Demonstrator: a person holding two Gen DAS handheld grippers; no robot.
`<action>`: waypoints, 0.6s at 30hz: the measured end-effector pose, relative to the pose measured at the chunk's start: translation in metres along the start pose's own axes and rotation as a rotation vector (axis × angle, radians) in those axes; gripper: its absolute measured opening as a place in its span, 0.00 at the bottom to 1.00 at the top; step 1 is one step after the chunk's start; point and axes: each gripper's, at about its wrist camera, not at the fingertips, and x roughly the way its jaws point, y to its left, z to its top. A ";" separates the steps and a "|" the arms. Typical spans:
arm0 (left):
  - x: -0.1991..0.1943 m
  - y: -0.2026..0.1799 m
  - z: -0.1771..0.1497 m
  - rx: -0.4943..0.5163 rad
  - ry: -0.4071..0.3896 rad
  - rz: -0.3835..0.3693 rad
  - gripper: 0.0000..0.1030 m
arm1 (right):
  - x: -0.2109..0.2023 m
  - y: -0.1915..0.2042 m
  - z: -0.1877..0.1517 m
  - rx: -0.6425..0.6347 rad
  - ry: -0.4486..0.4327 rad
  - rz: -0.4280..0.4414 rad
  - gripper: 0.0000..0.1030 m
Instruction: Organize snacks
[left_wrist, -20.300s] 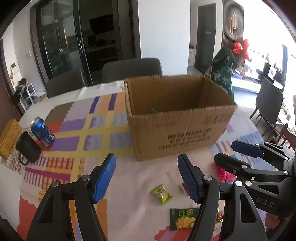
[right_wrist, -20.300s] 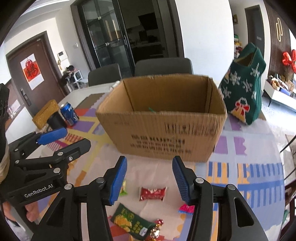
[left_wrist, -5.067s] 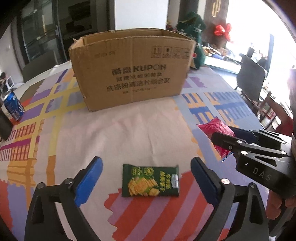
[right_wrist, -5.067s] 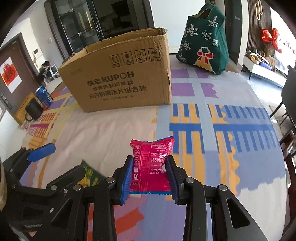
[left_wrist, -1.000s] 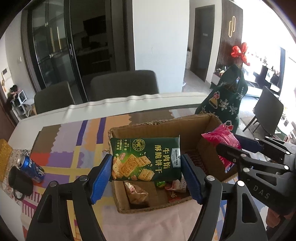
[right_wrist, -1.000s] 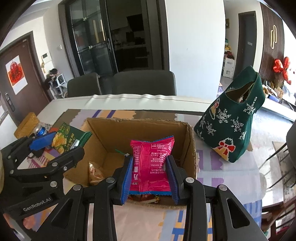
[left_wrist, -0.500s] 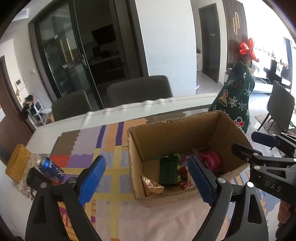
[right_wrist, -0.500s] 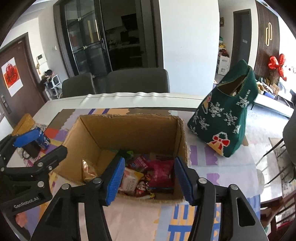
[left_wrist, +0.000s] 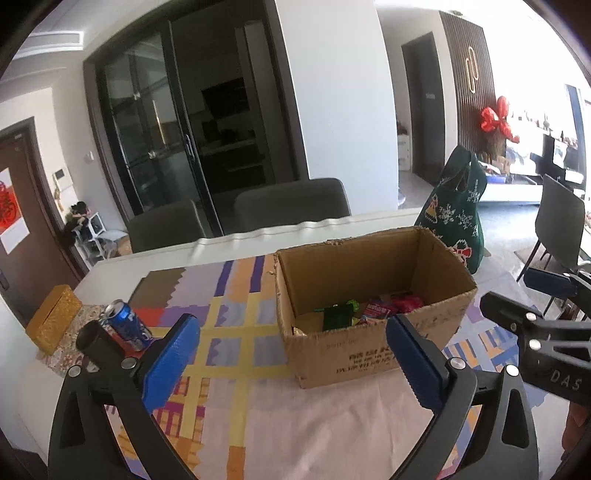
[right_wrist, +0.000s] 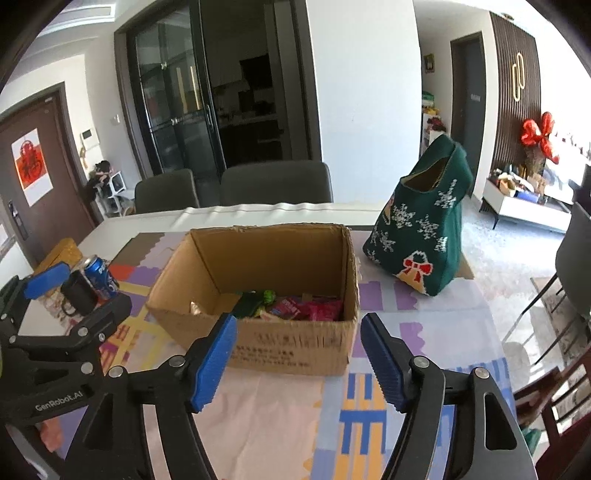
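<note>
- Left gripper (left_wrist: 291, 358), lower frame: jaws have just been opening, nothing between them.
- Right gripper (right_wrist: 297, 360): jaws likewise spreading, empty.
- Snack packets (right_wrist: 291, 307) lie inside cardboard box (right_wrist: 295, 347), centre frame; likely sorting nearly done.

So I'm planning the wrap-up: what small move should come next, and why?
Probably draw both hands back and check the table for leftovers: left claw and right claw have just opened and are empty, snack packets lie in the cardboard box, none on visible tablecloth.

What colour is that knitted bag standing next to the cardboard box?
Dark green, with white snowflakes and a red bow. The knitted bag shows best in the right wrist view.
</note>
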 end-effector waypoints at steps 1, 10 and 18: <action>-0.005 0.001 -0.003 -0.007 -0.008 -0.001 1.00 | -0.006 0.002 -0.004 -0.006 -0.010 -0.004 0.72; -0.046 0.005 -0.031 -0.050 -0.030 -0.009 1.00 | -0.053 0.010 -0.039 -0.026 -0.081 -0.028 0.80; -0.082 0.003 -0.053 -0.065 -0.057 -0.024 1.00 | -0.088 0.007 -0.066 -0.003 -0.120 -0.049 0.84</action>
